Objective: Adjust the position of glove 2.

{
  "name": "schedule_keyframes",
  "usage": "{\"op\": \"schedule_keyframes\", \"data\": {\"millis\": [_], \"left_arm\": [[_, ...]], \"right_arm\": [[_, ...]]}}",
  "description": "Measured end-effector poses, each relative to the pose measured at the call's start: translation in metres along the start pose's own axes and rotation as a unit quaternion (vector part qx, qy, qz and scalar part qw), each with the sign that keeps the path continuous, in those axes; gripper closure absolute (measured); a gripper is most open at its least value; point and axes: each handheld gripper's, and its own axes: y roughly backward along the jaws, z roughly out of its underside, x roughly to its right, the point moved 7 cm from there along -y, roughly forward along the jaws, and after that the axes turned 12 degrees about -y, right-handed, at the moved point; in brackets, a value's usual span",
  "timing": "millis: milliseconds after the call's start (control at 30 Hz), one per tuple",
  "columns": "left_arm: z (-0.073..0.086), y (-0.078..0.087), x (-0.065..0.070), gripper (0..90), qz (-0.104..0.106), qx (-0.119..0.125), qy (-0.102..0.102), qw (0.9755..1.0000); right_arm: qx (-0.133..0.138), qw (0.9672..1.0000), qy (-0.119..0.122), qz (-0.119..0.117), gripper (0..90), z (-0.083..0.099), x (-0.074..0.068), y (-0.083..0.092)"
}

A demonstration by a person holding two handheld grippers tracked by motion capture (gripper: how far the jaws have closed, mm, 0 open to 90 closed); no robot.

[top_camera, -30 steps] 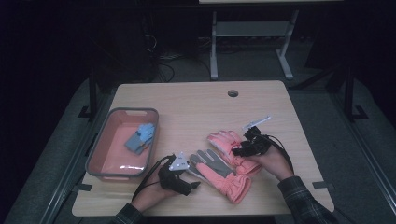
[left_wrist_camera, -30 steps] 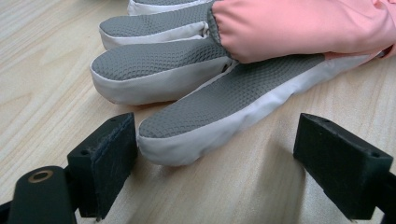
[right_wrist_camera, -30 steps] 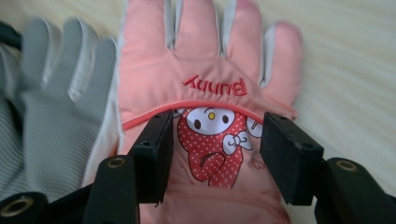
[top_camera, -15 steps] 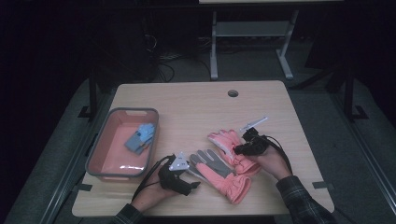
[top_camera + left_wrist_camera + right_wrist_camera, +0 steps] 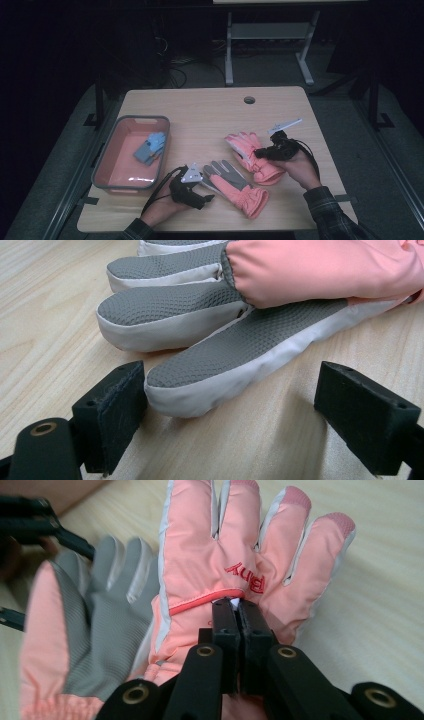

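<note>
My right tool [image 5: 239,611] has just been closing and is now pinching the back fabric of the pink glove [image 5: 235,555], which is lying back-up near the table's [image 5: 200,110] right side. My left tool [image 5: 230,405] is standing wide open, one jaw just beside a grey fingertip of the palm-up glove [image 5: 215,360] between them, the other apart. That glove is lying just beside the first. A tray [image 5: 102,165] is holding a blue item [image 5: 150,147] to the left.

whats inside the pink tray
The pink tray holds a small blue glove, lying toward its far right corner. Whatever is beneath that glove is covered.
</note>
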Motion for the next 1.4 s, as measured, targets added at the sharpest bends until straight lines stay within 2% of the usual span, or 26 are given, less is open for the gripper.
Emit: {"op": "schedule_keyframes", "data": {"millis": [267, 667, 1067, 1300, 1400], "left_arm": [[0.0, 0.0, 0.0, 12.7, 0.001, 0.0, 0.002, 1.0], [0.0, 0.0, 0.0, 12.7, -0.001, 0.001, 0.0, 1.0], [0.0, 0.0, 0.0, 12.7, 0.0, 0.002, 0.003, 1.0], [0.0, 0.0, 0.0, 12.7, -0.001, -0.001, -0.001, 1.0], [0.0, 0.0, 0.0, 12.7, -0.001, 0.001, 0.002, 1.0]], "right_arm": [[0.019, 0.9995, 0.004, -0.024, 87.7, -0.007, -0.008, 0.02], [0.03, 0.9985, 0.016, -0.043, 87.7, -0.005, -0.028, 0.036], [0.013, 0.9955, 0.045, -0.082, 87.6, 0.006, -0.057, 0.032], [-0.003, 0.993, 0.057, -0.103, 87.6, 0.011, -0.075, 0.025], [-0.011, 0.9918, 0.07, -0.107, 87.6, 0.013, -0.081, 0.019]]}}
